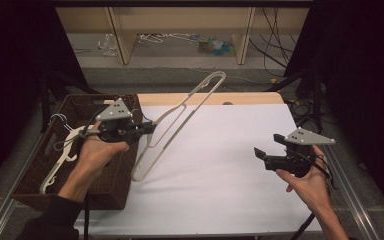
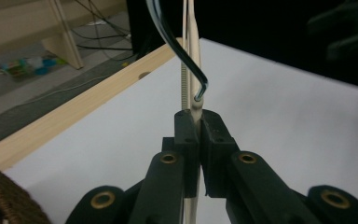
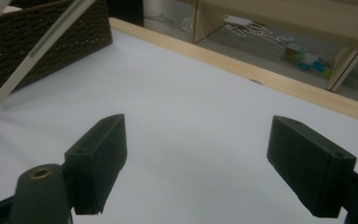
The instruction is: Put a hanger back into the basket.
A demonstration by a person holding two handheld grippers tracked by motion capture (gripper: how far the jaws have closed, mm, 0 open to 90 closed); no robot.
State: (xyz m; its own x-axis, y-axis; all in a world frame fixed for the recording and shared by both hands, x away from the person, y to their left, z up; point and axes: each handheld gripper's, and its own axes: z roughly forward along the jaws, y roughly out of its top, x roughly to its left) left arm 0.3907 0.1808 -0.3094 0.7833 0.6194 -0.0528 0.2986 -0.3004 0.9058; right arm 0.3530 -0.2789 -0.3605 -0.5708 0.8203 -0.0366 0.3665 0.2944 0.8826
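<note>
My left gripper (image 1: 150,128) is shut on a cream plastic hanger (image 1: 180,112) and holds it tilted in the air above the white table's left part, beside the basket. In the left gripper view the pads (image 2: 186,128) pinch the hanger's thin bar (image 2: 192,56), and its metal hook (image 2: 200,91) curls just above them. A brown wicker basket (image 1: 40,180) stands at the left with another white hanger (image 1: 57,162) lying in it. My right gripper (image 1: 261,156) hovers open over the table's right side, nothing between its fingers (image 3: 100,154).
The white table top (image 1: 220,165) has a pale wooden strip (image 1: 240,98) along its far edge. Behind it are a wooden shelf frame (image 1: 122,35), loose hangers and small items on the floor (image 1: 215,46), and cables (image 1: 275,45). The basket (image 3: 32,51) and held hanger (image 3: 37,51) appear at upper left in the right gripper view.
</note>
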